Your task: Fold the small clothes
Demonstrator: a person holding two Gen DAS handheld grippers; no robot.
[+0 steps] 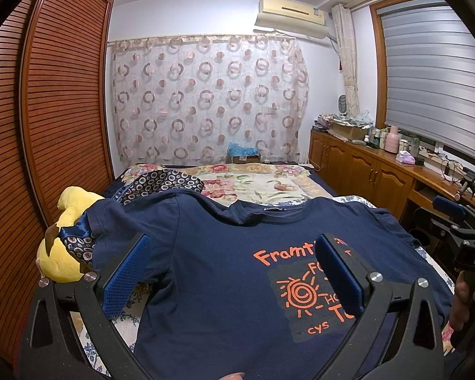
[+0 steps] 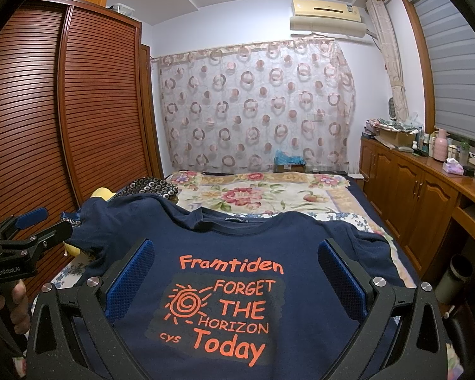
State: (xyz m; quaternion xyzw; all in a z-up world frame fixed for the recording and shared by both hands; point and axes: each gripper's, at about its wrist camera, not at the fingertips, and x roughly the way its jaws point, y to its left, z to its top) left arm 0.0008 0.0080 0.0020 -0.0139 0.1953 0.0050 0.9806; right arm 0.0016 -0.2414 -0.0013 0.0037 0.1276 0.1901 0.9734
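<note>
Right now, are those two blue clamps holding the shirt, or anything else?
Nothing is held. Both the left gripper and the right gripper have their jaws wide open above the navy T-shirt, which lies spread front up on the bed.

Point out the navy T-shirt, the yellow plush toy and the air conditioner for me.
Navy T-shirt (image 2: 300, 240), right wrist view, chest above the print.
Yellow plush toy (image 1: 58, 261), left wrist view, its body.
Air conditioner (image 1: 289, 11), left wrist view, front panel.

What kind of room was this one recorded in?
A home bedroom, most likely: a bed with a floral cover, a slatted wooden wardrobe beside it, and a wall air conditioner above a curtain.
</note>
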